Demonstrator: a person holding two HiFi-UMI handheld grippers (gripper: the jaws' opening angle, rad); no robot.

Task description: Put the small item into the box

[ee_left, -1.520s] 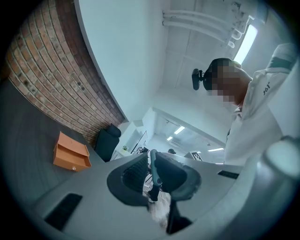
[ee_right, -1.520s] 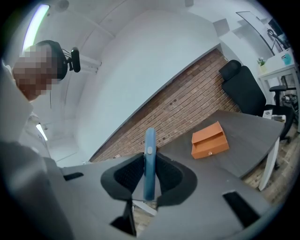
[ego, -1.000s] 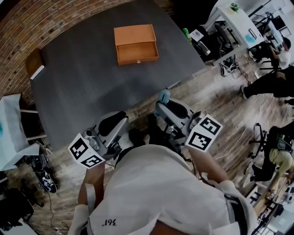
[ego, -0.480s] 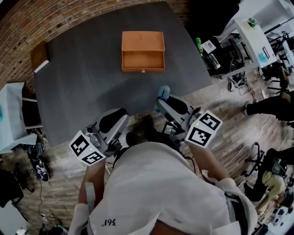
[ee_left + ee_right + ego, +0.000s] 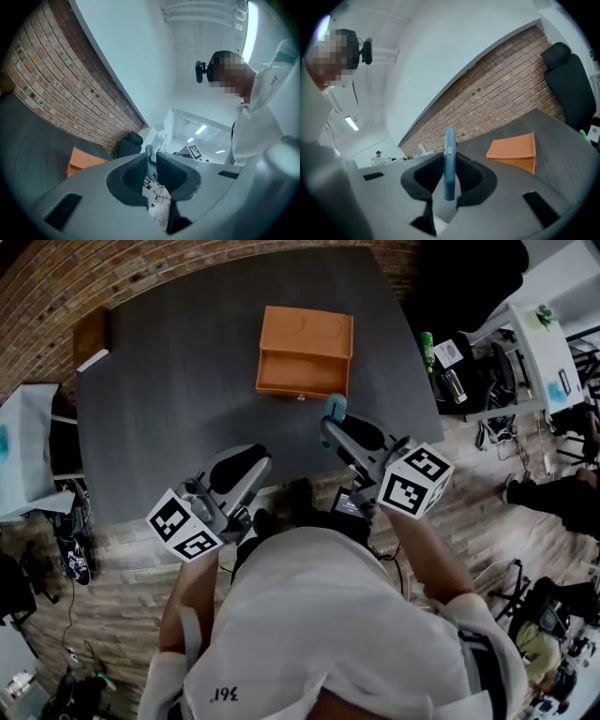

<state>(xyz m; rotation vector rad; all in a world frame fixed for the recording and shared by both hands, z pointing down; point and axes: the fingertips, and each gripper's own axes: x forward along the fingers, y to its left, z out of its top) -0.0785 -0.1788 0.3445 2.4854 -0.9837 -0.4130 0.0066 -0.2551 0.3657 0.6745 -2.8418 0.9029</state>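
An orange box (image 5: 305,334) sits on the dark table (image 5: 169,399) with its front drawer pulled out, and it also shows as the orange box (image 5: 513,150) and the orange box (image 5: 79,161). My right gripper (image 5: 335,423) is shut on a thin blue item (image 5: 334,409), just short of the drawer front. The blue item (image 5: 449,159) stands upright between the pads of the right gripper (image 5: 449,180). My left gripper (image 5: 251,457) hangs over the table's near edge, left of the box. The left gripper (image 5: 152,166) shows only a narrow slit between its pads, with a thin pale piece in it.
A brown board (image 5: 92,334) lies at the table's far left corner. A white cabinet (image 5: 19,465) stands to the left. Cluttered desks (image 5: 506,343) and a green bottle (image 5: 427,338) are at the right. A black chair (image 5: 569,89) stands by the table's end.
Both grippers have come forward over the table's near edge. The blue item in the right gripper is now much nearer the box's drawer.
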